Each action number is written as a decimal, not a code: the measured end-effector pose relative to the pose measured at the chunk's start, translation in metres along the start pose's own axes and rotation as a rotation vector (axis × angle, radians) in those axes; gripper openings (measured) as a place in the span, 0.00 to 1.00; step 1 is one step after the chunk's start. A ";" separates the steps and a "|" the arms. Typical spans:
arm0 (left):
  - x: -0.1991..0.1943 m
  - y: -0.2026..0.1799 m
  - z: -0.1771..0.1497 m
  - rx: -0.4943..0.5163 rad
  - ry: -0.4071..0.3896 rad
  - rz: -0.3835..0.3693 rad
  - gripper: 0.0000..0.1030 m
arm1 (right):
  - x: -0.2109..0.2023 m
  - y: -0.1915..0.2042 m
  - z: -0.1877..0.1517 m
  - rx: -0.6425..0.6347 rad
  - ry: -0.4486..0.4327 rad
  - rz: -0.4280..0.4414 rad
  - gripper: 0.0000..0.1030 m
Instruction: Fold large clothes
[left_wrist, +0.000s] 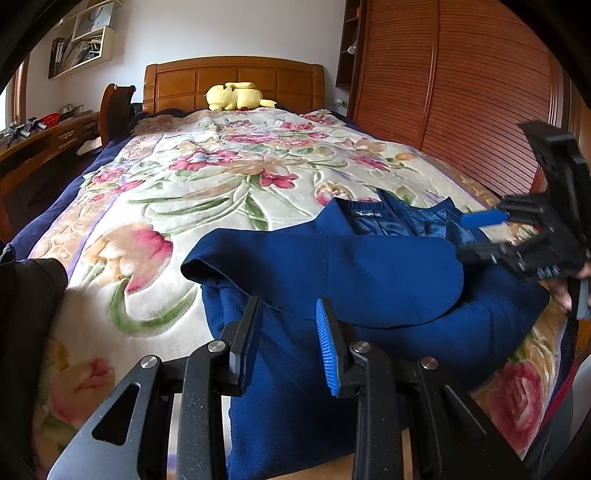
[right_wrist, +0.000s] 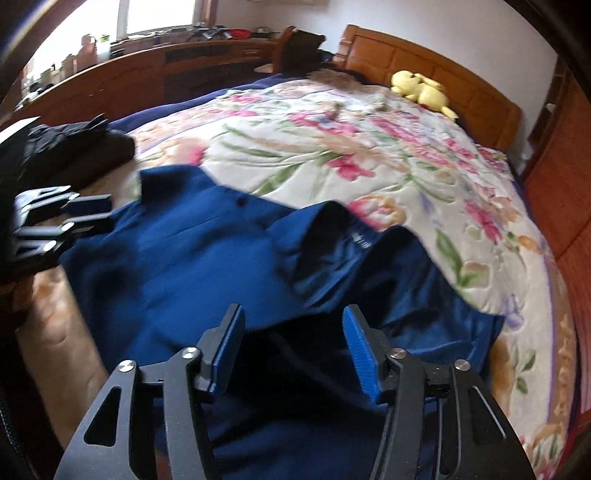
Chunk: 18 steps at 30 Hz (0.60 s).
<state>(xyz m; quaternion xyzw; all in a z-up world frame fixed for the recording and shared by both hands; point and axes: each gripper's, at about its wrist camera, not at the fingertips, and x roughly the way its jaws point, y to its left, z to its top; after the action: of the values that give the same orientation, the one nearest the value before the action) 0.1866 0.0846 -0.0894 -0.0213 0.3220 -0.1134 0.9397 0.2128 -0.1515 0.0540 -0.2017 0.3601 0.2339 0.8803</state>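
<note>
A bed (left_wrist: 155, 177) under a floral blanket (left_wrist: 221, 166) carries the blue coat (left_wrist: 369, 273), spread across the blanket's near end. Beside the coat's left edge lies a dark garment (right_wrist: 74, 147). The right gripper (right_wrist: 293, 349) hangs over the coat's lining, jaws spread, nothing between them. The left gripper (left_wrist: 288, 339) hovers above the coat's hem, jaws parted, gripping nothing.

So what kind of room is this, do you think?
Most likely a home bedroom: a bed with a wooden headboard and floral blanket, a slatted wooden wardrobe beside it, and a yellow plush toy at the head.
</note>
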 end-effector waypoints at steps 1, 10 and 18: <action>0.000 0.000 0.000 0.000 0.000 0.000 0.30 | -0.002 0.000 -0.003 0.004 -0.003 0.019 0.65; 0.001 0.000 -0.001 0.001 0.001 0.004 0.30 | -0.003 0.019 -0.022 -0.049 0.037 -0.004 0.71; -0.002 0.003 -0.001 -0.002 -0.002 0.010 0.30 | 0.004 0.040 -0.017 -0.153 0.039 -0.062 0.74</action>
<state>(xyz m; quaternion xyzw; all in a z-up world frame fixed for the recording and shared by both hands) 0.1854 0.0883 -0.0898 -0.0209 0.3212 -0.1083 0.9406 0.1840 -0.1273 0.0330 -0.2841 0.3520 0.2293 0.8619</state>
